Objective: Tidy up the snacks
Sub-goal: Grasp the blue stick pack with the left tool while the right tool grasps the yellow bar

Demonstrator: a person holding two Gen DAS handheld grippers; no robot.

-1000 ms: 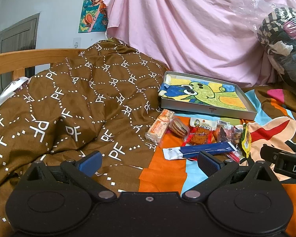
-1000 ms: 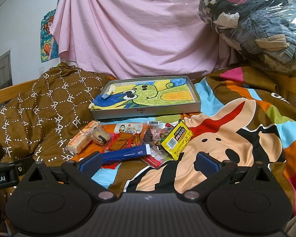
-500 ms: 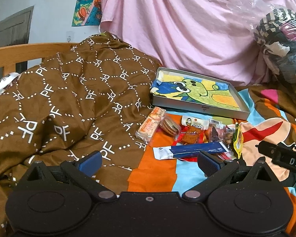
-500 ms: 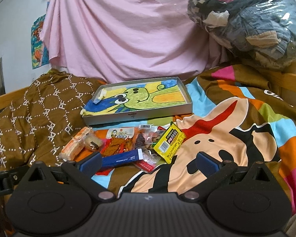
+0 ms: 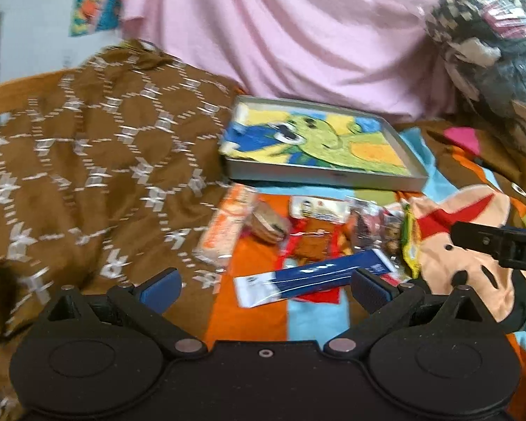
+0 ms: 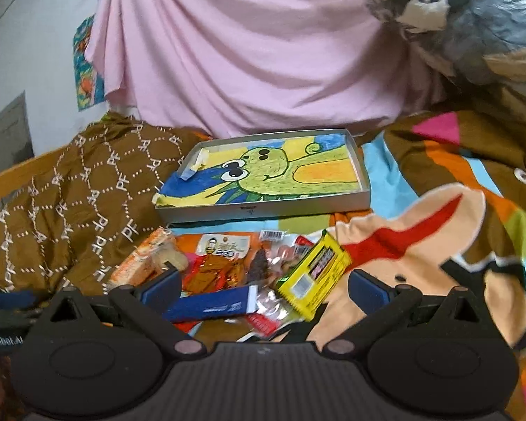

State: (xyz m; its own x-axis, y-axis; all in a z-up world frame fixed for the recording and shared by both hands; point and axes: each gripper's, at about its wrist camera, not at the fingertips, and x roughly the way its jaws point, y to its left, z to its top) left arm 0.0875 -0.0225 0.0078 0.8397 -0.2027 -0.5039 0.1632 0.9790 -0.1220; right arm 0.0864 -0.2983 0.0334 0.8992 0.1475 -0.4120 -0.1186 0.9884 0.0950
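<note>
Both the left gripper [image 5: 264, 282] and right gripper [image 6: 263, 286] hover with jaws spread, holding nothing. Snack packets, among them a blue bar [image 6: 207, 307] and a yellow packet [image 6: 314, 273], lie heaped on the bedspread [image 6: 420, 245] before the tray [image 6: 263, 207].

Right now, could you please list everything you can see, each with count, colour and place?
tray: 1, grey with green cartoon drawing inside, behind the snacks
blue packet: 1, blue and white, nearest the grippers
yellow packet: 1, yellow, right of pile
orange packet: 1, orange, left of pile
other snacks: several, red and brown, middle
brown blanket: 1, left
pink sheet: 1, behind
bag of clothes: 1, upper right
left gripper: open
right gripper: open
</note>
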